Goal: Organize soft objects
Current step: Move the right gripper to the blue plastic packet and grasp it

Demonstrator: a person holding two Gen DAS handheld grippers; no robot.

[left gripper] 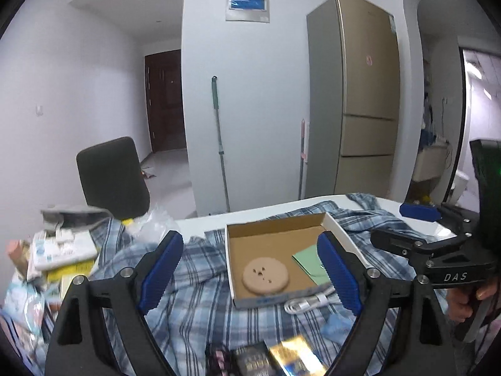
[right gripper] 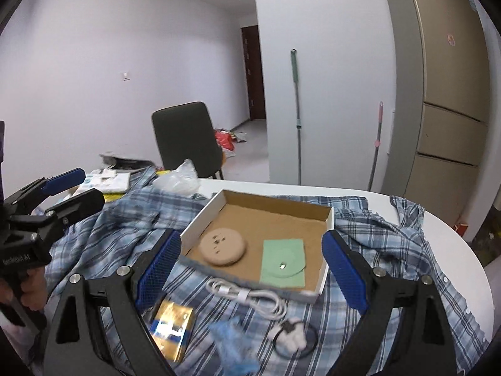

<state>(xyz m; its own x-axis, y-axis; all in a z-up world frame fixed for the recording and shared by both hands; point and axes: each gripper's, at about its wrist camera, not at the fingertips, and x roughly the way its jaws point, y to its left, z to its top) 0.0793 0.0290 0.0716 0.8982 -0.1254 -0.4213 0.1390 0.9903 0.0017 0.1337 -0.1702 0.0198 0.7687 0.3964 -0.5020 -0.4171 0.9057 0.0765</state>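
Both the left gripper (left gripper: 250,274) and the right gripper (right gripper: 252,274) have fingers spread wide, holding nothing, above the checked shirt (right gripper: 119,228) around the open box (right gripper: 327,219) on the white tabletop (right gripper: 454,250).

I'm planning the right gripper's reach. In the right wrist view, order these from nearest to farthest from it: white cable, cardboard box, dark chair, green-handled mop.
1. white cable, on the plaid shirt between the right gripper fingers.
2. cardboard box, just beyond, mid-table.
3. dark chair, past the table's far edge, left.
4. green-handled mop, against the back wall.
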